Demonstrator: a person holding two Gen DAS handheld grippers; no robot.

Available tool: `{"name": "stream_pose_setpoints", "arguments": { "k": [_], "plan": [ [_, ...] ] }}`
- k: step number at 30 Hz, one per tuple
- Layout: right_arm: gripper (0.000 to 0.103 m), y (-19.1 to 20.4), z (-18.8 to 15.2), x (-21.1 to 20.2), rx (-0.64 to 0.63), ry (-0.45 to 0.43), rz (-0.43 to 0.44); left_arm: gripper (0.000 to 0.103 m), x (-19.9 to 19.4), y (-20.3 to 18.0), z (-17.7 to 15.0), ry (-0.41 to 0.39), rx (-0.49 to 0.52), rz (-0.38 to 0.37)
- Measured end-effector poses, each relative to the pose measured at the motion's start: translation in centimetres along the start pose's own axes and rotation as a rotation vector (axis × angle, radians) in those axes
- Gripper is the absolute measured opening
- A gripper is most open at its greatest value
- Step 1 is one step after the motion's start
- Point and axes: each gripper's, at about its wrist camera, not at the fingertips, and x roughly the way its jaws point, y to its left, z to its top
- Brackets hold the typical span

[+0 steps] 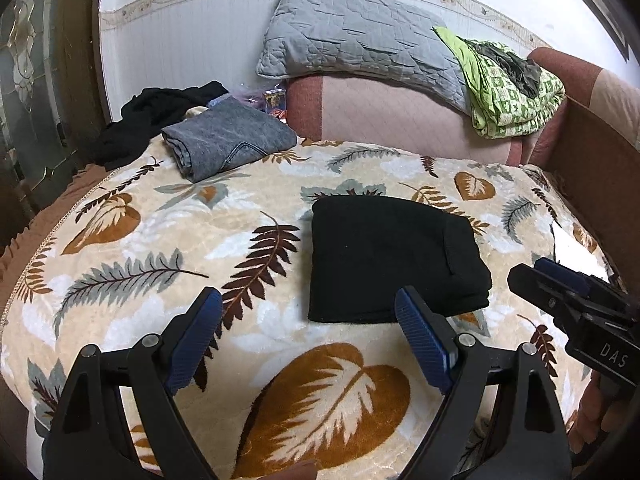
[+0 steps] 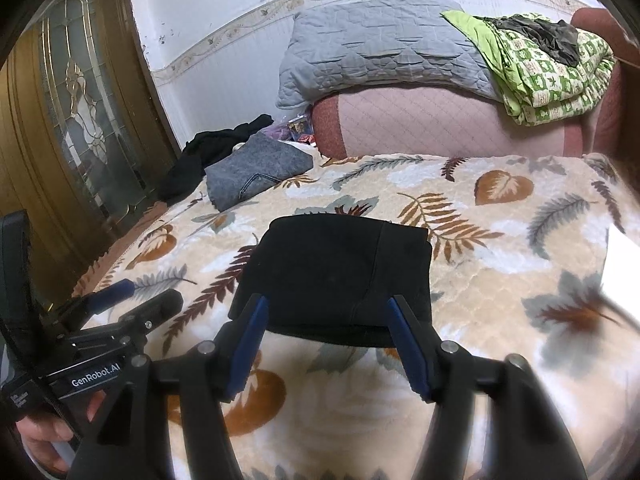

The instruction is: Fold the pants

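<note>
Black pants (image 1: 390,258) sit folded mid-blanket (image 1: 160,248), looks basically done. Left gripper (image 1: 308,344) gapes wide and empty, right gripper (image 2: 326,344) half-spread, gripping nothing. Best bet: press edges flat, don't snag layers.

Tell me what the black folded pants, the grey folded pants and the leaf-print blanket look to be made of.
Black pants: probably a soft knit or fleece; matte, no sheen, thick rounded folds.
Grey pants: likely denim; faded, mottled surface with a pale stitched seam.
Blanket: plush, fleece-like pile; the fuzzy nap looks embossed and the leaf print has soft edges.
</note>
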Motion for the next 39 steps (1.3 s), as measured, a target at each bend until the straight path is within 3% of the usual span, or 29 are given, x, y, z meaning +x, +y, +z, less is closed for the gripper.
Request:
{"name": "stream_pose_setpoints", "arguments": {
  "k": [39],
  "plan": [
    [0.065, -0.6, -0.8, -0.2, 0.017, 0.005, -0.002, 0.089, -0.5, -1.7, -0.2, -0.001, 0.045, -0.018]
  ]
}}
